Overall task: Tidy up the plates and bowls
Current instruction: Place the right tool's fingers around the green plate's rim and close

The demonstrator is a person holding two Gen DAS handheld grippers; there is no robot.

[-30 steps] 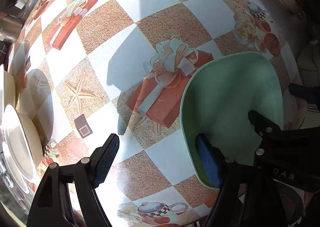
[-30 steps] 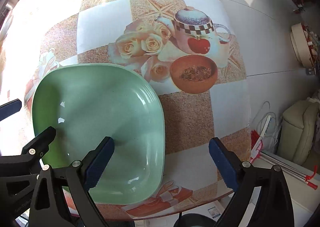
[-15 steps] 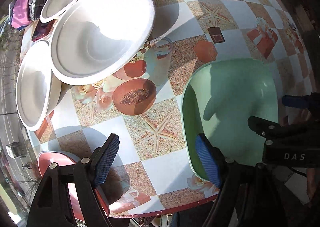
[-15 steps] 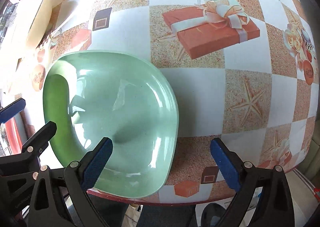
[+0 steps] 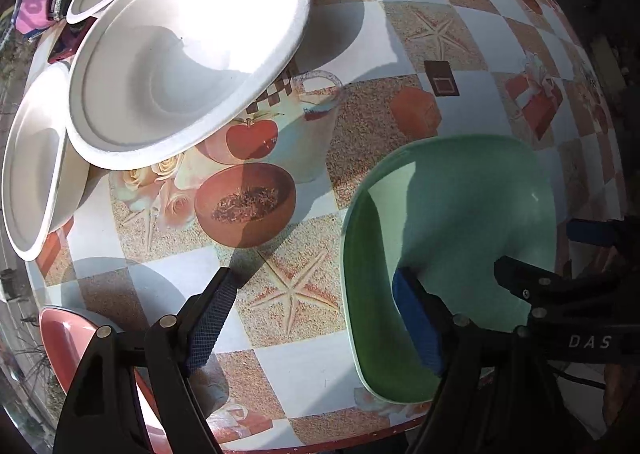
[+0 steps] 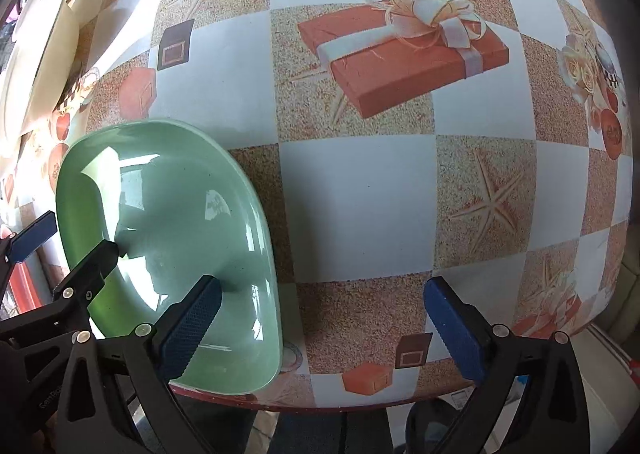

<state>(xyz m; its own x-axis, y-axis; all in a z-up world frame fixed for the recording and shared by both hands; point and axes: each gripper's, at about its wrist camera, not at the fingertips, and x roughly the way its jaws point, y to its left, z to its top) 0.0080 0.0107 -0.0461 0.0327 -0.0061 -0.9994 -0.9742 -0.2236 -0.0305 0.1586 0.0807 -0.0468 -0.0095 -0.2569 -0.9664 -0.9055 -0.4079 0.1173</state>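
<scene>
Looks like lining up on the green dish, lying with a rim between the fingers of both the left gripper, spread and empty, and the right gripper, jaws opening and touching nothing; probably calls next for closing on one rim.

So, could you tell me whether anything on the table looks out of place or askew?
Yes: the big white plate sits tilted, propped on other white dishes rather than flat. The green dish lies right at the table edge.
</scene>
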